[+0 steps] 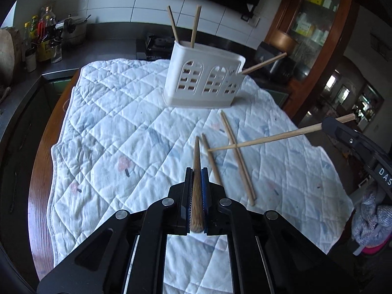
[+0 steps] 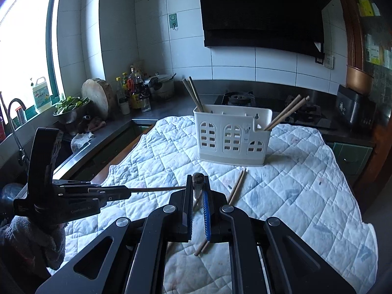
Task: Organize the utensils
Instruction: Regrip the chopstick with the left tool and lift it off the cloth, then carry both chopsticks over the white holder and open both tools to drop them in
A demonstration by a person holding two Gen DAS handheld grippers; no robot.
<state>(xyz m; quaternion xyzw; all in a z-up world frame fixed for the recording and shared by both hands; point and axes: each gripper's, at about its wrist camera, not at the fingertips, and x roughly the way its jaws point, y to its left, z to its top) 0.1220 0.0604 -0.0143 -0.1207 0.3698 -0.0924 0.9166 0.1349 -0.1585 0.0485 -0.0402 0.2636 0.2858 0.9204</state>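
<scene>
Each gripper is clamped on one chopstick. The left gripper (image 1: 197, 171) holds a dark chopstick (image 1: 196, 161) lengthwise along its fingers, tip toward the white holder (image 1: 203, 78) in the upper middle of the frame. The right gripper (image 2: 197, 183) grips a pale chopstick (image 1: 269, 137) crosswise. Two loose chopsticks (image 1: 236, 154) lie on the quilt (image 1: 110, 127), nearer the right gripper. The right wrist view alone shows two chopsticks in each end of the holder; the left view shows the pale chopstick's full length.
</scene>
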